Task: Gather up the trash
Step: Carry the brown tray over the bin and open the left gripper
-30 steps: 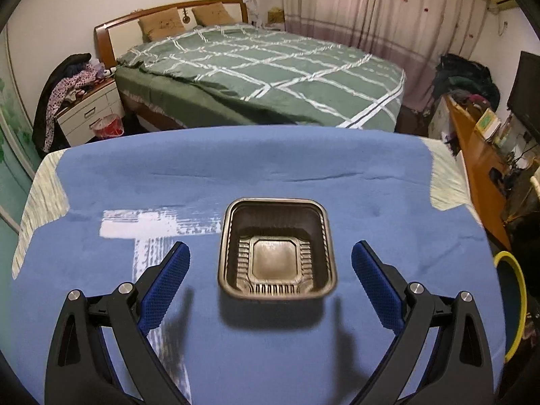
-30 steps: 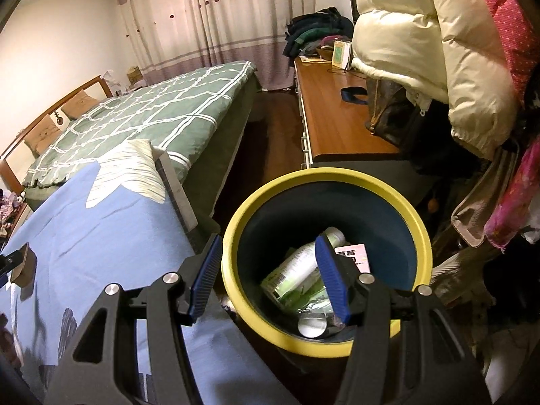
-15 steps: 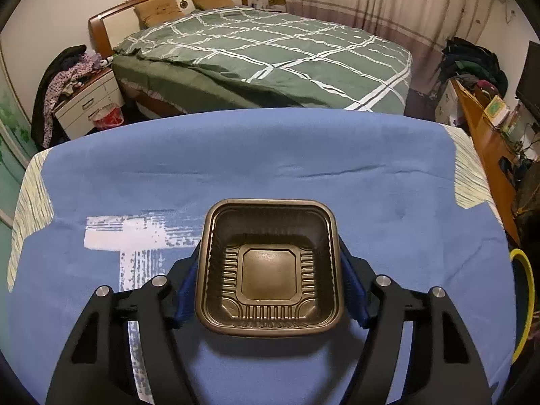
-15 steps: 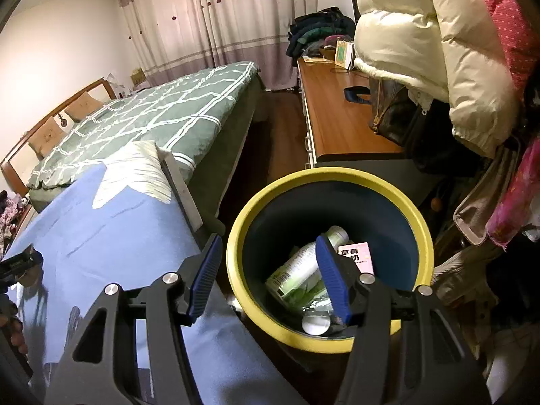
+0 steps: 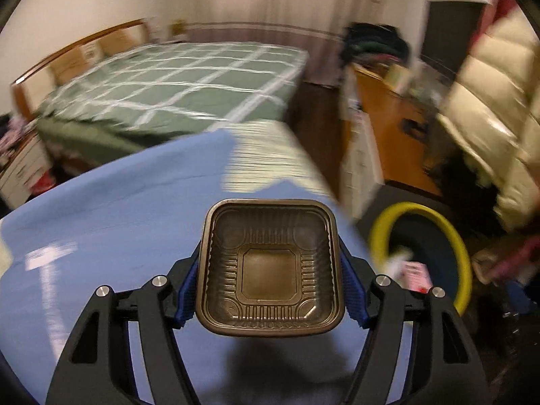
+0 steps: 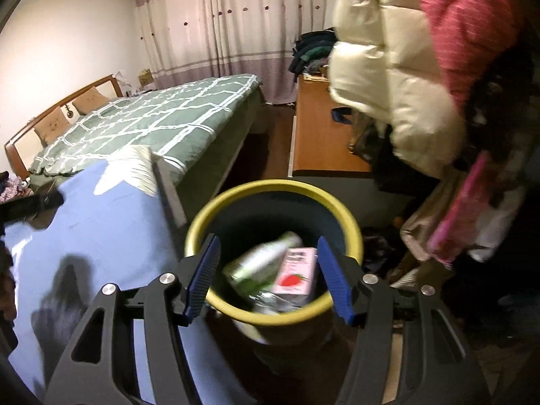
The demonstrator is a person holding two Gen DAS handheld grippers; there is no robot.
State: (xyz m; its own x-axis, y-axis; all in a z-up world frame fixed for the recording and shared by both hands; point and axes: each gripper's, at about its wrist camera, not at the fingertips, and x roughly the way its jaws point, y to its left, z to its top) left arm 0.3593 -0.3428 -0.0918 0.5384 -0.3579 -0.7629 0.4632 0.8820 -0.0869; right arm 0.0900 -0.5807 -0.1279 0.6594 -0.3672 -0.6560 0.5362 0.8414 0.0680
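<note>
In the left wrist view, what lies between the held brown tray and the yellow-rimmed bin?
Only the blue-covered table's corner and a dark gap of floor separate the brown tray from the bin; that shows in the left wrist view.

A bedroom under warm artificial light. A double bed [image 6: 145, 125] with a green, white-checked cover and a wooden headboard [image 6: 60, 101] is set against a plain white wall [image 6: 67, 40], beyond and left of the fingers. Full-length pinkish curtains [image 6: 233, 30] are hung across the far wall. A wooden desk [image 6: 320, 128] is seen beyond the fingers, to the right of the bed, across a strip of dark wooden floor [image 6: 270, 141]. A cream padded jacket [image 6: 388, 77] and red clothing [image 6: 469, 27] are hung at upper right. A blue-covered surface [image 5: 118, 209] is spread beneath the fingers.
</note>
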